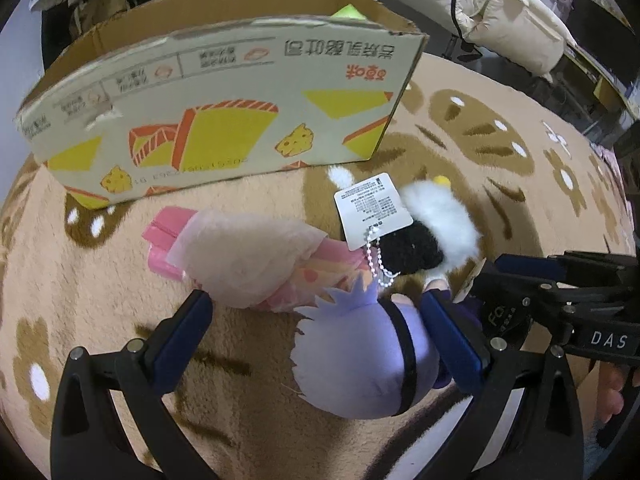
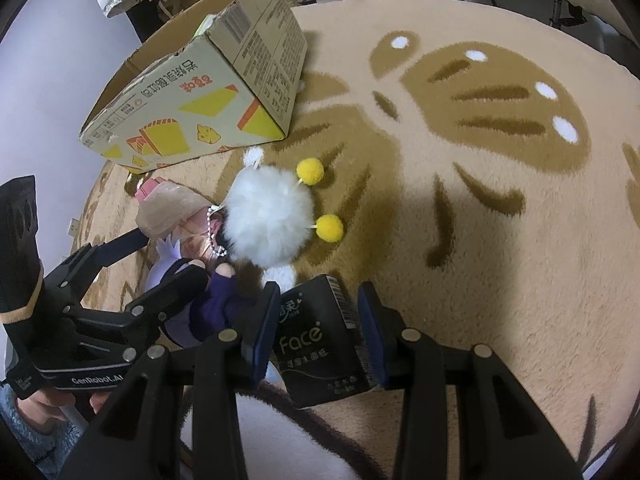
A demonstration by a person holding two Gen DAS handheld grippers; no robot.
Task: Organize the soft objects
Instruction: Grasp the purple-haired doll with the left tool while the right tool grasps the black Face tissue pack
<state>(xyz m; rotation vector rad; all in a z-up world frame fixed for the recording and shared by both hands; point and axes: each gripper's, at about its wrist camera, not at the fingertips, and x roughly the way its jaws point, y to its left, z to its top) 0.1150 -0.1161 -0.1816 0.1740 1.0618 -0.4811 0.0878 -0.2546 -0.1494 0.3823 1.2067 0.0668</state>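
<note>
A purple plush doll (image 1: 360,364) lies on the rug between my left gripper's fingers; the left gripper (image 1: 320,320) is open around it, its right pad touching the doll. A pink wrapped soft toy (image 1: 244,256) and a white fluffy plush (image 1: 440,216) with a black part, a paper tag and yellow pom-poms (image 2: 310,171) lie just beyond. My right gripper (image 2: 318,300) stands around a black tissue pack (image 2: 320,340), pads at its sides. The open cardboard box (image 1: 224,112) stands behind the toys; it also shows in the right wrist view (image 2: 200,92).
A tan rug (image 2: 480,220) with brown flower patterns covers the floor. A cream padded coat (image 1: 500,12) and cluttered shelves lie beyond the rug. A green item (image 1: 348,12) shows inside the box.
</note>
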